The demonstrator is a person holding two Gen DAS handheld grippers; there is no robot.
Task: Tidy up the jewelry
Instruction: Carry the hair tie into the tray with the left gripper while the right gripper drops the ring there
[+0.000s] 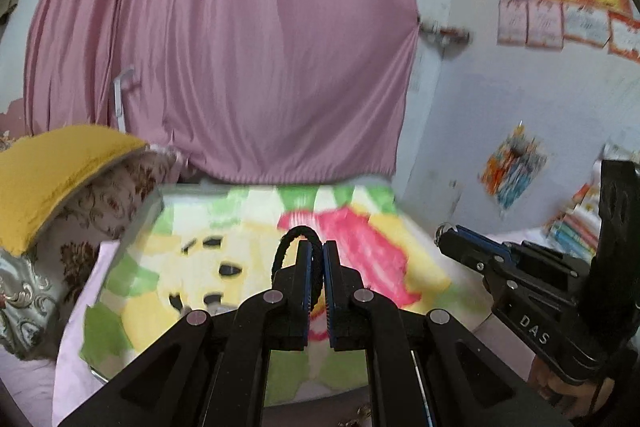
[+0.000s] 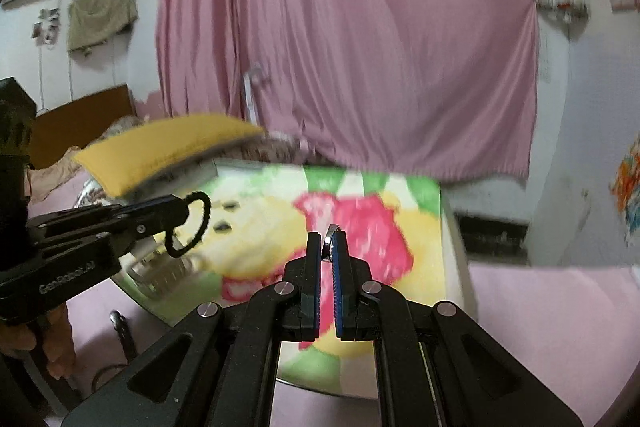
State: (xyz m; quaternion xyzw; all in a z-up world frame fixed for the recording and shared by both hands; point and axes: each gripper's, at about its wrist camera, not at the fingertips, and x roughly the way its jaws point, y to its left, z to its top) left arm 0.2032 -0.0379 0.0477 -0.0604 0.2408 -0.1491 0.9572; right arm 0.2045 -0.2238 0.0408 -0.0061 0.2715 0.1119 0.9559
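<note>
My left gripper (image 1: 317,247) is shut on a black braided loop, a bracelet or hair tie (image 1: 285,247), held in the air; the loop also shows in the right wrist view (image 2: 202,219) at the tip of the left gripper (image 2: 182,209). My right gripper (image 2: 327,239) is shut on a small silver ring (image 2: 329,241); the ring also shows in the left wrist view (image 1: 445,230) at the tip of the right gripper (image 1: 446,239). Both are held above a colourful cartoon-print cloth (image 1: 248,227) on a round table.
A yellow cushion (image 1: 52,171) lies on floral pillows (image 1: 100,203) at the left. A pink curtain (image 1: 240,47) hangs behind. A metal rack or basket (image 2: 164,273) sits at the table's left edge. Books (image 1: 576,223) are stacked at the right. Pink bedding (image 2: 552,307) surrounds the table.
</note>
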